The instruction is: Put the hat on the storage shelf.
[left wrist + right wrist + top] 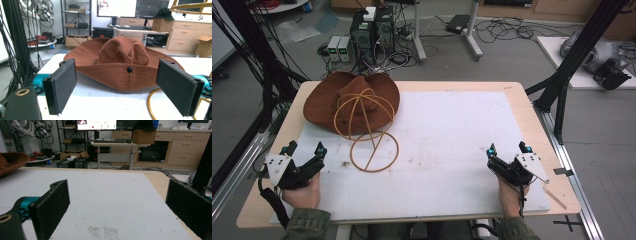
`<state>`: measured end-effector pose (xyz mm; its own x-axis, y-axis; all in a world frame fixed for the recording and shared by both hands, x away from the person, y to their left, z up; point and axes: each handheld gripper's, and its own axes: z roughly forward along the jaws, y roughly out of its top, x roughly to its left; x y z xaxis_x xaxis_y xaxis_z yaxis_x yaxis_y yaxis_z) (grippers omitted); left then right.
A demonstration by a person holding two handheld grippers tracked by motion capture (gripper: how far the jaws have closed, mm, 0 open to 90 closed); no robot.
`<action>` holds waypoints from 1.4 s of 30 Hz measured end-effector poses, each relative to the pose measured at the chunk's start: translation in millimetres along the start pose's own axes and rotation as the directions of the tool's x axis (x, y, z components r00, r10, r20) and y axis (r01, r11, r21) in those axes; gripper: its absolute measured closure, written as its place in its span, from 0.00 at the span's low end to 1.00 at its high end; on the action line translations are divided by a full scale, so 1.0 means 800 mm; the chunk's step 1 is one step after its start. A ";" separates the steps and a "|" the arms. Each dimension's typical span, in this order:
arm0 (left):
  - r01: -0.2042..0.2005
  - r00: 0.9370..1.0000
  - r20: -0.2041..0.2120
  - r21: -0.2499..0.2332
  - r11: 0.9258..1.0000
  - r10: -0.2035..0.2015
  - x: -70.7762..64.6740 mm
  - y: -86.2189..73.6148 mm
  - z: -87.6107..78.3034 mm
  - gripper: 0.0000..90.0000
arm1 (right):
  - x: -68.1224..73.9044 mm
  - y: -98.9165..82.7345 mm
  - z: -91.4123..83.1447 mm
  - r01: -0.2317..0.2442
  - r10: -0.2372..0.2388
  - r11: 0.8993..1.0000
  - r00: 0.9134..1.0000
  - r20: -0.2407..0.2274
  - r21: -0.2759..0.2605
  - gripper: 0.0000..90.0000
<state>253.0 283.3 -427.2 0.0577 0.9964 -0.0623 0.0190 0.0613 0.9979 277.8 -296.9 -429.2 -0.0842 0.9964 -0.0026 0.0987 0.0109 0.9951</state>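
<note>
Brown wide-brim hat [120, 65], crown dented, by yellow wire stand [368, 131].

Both forearms come in from the near edge of the high view, sleeves in olive green. The left hand [302, 192] wraps the handle of the left gripper [304, 148], which points forward and slightly inward; its jaws stand wide apart with nothing between them. The right hand [510, 194] holds the right gripper [508, 148] low and level, jaws likewise spread and empty. Both grippers seem to rest near the surface, though contact cannot be told.
</note>
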 end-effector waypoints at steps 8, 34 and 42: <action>0.003 1.000 0.000 0.002 1.000 -0.003 0.000 0.000 0.002 0.19 | 0.000 -0.001 -0.001 0.003 -0.003 1.000 1.000 -0.004 0.004 0.05; -0.001 1.000 0.018 0.068 0.998 0.000 0.012 0.040 0.067 0.19 | -0.006 -0.002 0.002 -0.015 0.015 1.000 1.000 -0.006 0.018 0.05; -0.029 0.999 0.027 0.125 0.992 0.026 0.011 0.071 0.113 0.19 | -0.006 -0.003 0.003 -0.021 0.021 0.999 1.000 -0.021 0.030 0.05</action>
<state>345.1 290.4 -372.3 0.0850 0.9957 -0.0366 0.1418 0.0243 0.9896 280.3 -301.2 -432.1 -0.1028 0.9945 0.0206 0.1302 -0.0070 0.9915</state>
